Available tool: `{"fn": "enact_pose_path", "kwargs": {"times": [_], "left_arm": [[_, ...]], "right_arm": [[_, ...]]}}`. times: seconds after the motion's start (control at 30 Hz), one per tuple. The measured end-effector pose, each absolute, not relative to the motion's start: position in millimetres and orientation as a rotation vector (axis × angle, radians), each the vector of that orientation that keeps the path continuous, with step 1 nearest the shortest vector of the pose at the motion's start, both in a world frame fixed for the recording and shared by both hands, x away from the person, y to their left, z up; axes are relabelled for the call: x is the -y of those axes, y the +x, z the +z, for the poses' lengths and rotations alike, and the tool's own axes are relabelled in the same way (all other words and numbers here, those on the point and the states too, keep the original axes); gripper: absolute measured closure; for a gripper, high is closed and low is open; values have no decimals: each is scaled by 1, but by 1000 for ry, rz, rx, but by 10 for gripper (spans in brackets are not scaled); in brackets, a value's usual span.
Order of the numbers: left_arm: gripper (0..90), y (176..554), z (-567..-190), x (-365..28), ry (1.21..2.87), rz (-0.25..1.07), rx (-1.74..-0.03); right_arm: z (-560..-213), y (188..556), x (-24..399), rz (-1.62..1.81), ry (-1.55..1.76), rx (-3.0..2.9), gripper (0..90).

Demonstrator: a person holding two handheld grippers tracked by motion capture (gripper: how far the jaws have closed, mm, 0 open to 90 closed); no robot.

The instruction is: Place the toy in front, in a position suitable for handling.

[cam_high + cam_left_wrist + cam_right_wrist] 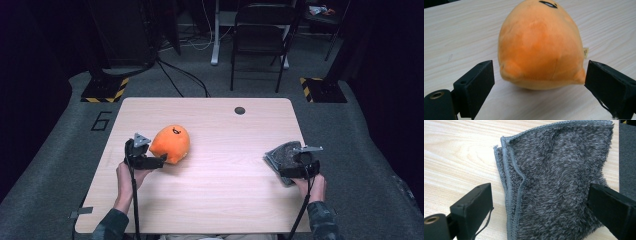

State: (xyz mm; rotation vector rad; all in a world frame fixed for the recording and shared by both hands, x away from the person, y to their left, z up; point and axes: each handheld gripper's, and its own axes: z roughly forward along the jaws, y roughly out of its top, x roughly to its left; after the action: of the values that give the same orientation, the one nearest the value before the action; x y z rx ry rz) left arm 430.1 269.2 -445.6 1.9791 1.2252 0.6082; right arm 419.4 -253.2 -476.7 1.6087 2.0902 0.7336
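Orange plush toy (171,144), rounded and egg-shaped with a small dark mark on its upper side, rests on the pale wooden table (220,200) at centre left of the high view. The left gripper (159,161) lies just below and left of it in that frame, held in the person's left hand (131,175), whose sleeve enters from the lower edge. In the left gripper view the toy (540,47) occupies the middle of the frame, its lower bulge standing between the two black jaws; the left jaw is clearly apart from the plush, the right jaw stands just beside its lower right corner, and neither pad presses into it, so the jaws are spread wide around the toy without gripping. A small cream label (586,52) projects at the toy's right edge.

Grey fleecy cloth (281,156), folded, lies at the right edge of the table in the high view, partly under the right gripper (284,167), which is held by the right hand (312,187). In the right gripper view the cloth (559,180) lies flat on the wood with a stitched hem down its left side; the jaws stand wide apart on either side of it, unclosed.
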Motion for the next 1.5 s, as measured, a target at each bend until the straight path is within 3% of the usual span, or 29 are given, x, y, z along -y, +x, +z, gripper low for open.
{"fn": "enact_pose_path", "kwargs": {"times": [0.37,0.57,0.63,0.87,1.03,1.3,1.5], "left_arm": [[127,469,-450,-236,2003,644,-1292],[164,467,-466,-233,2046,703,-1311],[206,466,-470,-237,2041,697,-1305],[494,460,-474,-245,2011,703,-1259],[599,457,-473,-245,2007,725,-1215],[633,453,-466,-241,2023,762,-1118],[630,450,-460,-236,2043,711,-1039]], "right_arm": [[-476,420,256,736,1616,-2088,63],[-476,420,257,742,1614,-2094,67],[-475,420,256,743,1613,-2096,70],[-475,420,255,745,1599,-2110,79],[-474,421,256,757,1602,-2109,84],[-471,421,257,769,1586,-2112,88],[-471,421,257,777,1582,-2114,88]]}}
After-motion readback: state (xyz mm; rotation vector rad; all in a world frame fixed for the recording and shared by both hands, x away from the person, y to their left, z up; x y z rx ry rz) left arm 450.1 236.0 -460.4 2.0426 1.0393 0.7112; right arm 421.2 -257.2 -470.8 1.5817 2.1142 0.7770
